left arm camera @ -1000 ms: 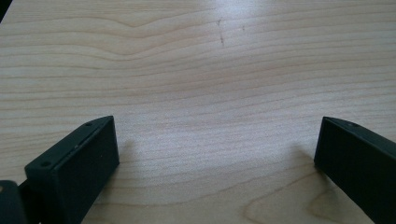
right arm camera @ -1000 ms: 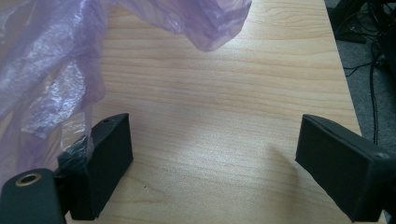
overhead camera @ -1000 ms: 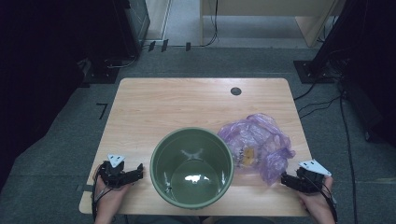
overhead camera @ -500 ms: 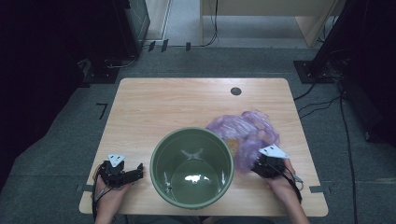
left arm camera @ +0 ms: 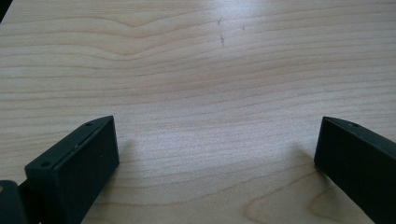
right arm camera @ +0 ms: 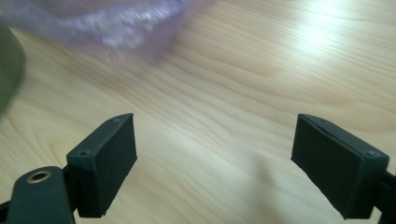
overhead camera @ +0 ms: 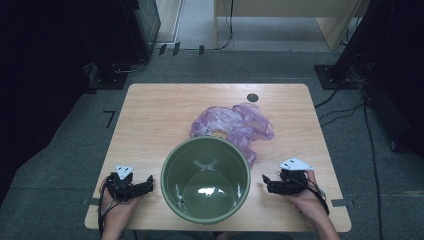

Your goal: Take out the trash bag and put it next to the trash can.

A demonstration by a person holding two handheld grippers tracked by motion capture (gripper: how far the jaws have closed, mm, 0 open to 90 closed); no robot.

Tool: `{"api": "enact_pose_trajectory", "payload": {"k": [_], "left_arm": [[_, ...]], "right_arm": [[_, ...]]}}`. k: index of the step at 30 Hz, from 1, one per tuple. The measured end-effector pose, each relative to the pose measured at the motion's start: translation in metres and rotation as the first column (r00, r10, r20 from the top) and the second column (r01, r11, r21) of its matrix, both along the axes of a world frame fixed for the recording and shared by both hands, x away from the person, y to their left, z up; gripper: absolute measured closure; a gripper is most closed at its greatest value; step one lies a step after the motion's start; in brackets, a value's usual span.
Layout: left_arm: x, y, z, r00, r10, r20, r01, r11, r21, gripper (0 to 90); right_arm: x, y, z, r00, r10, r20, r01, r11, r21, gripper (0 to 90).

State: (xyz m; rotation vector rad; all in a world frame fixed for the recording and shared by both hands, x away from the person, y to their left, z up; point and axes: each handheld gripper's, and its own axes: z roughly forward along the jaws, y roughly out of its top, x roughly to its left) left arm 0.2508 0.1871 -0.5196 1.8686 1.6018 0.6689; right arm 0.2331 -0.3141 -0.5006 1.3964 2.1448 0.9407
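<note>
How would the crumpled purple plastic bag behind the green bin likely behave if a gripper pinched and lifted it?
The crumpled purple plastic bag is thin and translucent, so it would probably sag limply. It looks light for its spread. Something yellowish shows through it, which might shift or drop out when lifted.

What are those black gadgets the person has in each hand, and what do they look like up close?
Each is a black handheld gripper: the left gripper and right gripper both carry a pale grey three-cornered plate on top and trail a thin black cable. Each ends in two blocky, matte black jaws with small screw holes. No sleeves show.
</note>
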Motion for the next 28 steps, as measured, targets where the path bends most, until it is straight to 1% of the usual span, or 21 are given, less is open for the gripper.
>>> {"api": "enact_pose_trajectory", "payload": {"k": [2, 3, 5, 7, 8, 11, 12, 16, 20, 21, 26, 27, 28], "left_arm": [[0.000, 0.000, 0.000, 1.0000, 0.000, 0.000, 0.000, 1.0000, 0.000, 0.0], [0.000, 0.000, 0.000, 1.0000, 0.000, 0.000, 0.000, 1.0000, 0.000, 0.0], [0.000, 0.000, 0.000, 1.0000, 0.001, 0.000, -0.001, 1.0000, 0.000, 0.0], [0.000, 0.000, 0.000, 1.0000, 0.001, 0.000, -0.001, 1.0000, 0.000, 0.0], [0.000, 0.000, 0.000, 1.0000, 0.002, 0.001, -0.002, 1.0000, 0.000, 0.0], [0.000, 0.000, 0.000, 1.0000, 0.001, 0.000, -0.001, 1.0000, 0.000, 0.0], [0.000, 0.000, 0.000, 1.0000, 0.001, 0.000, -0.001, 1.0000, 0.000, 0.0], [0.000, 0.000, 0.000, 1.0000, 0.001, 0.000, -0.001, 1.0000, 0.000, 0.0], [0.000, 0.000, 0.000, 1.0000, 0.001, 0.000, -0.001, 1.0000, 0.000, 0.0], [0.000, 0.000, 0.000, 1.0000, 0.001, 0.000, -0.001, 1.0000, 0.000, 0.0], [0.000, 0.000, 0.000, 1.0000, 0.001, 0.001, -0.001, 1.0000, 0.001, 0.0], [0.000, 0.000, 0.000, 1.0000, 0.000, 0.000, 0.000, 1.0000, 0.001, 0.0], [0.000, 0.000, 0.000, 1.0000, 0.000, 0.000, 0.000, 1.0000, 0.000, 0.0]], "right_arm": [[-0.008, -0.012, 0.000, 0.9997, -0.021, 0.015, 0.021, 1.000, -0.022, 13.6], [-0.011, -0.020, -0.002, 0.9988, -0.046, 0.017, 0.046, 0.999, -0.017, 13.8], [-0.017, -0.036, -0.007, 0.9941, -0.106, 0.023, 0.107, 0.994, -0.002, 14.0], [-0.022, -0.051, -0.012, 0.9859, -0.166, 0.021, 0.166, 0.986, -0.003, 14.0], [-0.024, -0.059, -0.013, 0.9804, -0.196, 0.022, 0.196, 0.981, -0.010, 14.0], [-0.030, -0.074, -0.013, 0.9685, -0.247, 0.034, 0.247, 0.969, -0.008, 14.4], [-0.032, -0.080, -0.014, 0.9631, -0.266, 0.039, 0.267, 0.964, -0.007, 14.6], [-0.038, -0.092, -0.016, 0.9524, -0.303, 0.033, 0.303, 0.953, -0.007, 14.6], [-0.042, -0.099, -0.020, 0.9435, -0.330, 0.023, 0.331, 0.943, -0.019, 14.6], [-0.043, -0.101, -0.021, 0.9429, -0.332, 0.022, 0.333, 0.943, -0.024, 14.6], [-0.045, -0.107, -0.022, 0.9296, -0.368, 0.013, 0.369, 0.930, -0.007, 14.9], [-0.045, -0.107, -0.022, 0.9283, -0.372, 0.011, 0.372, 0.928, -0.006, 14.9], [-0.045, -0.106, -0.023, 0.9288, -0.371, 0.011, 0.371, 0.929, -0.008, 14.9]]}}
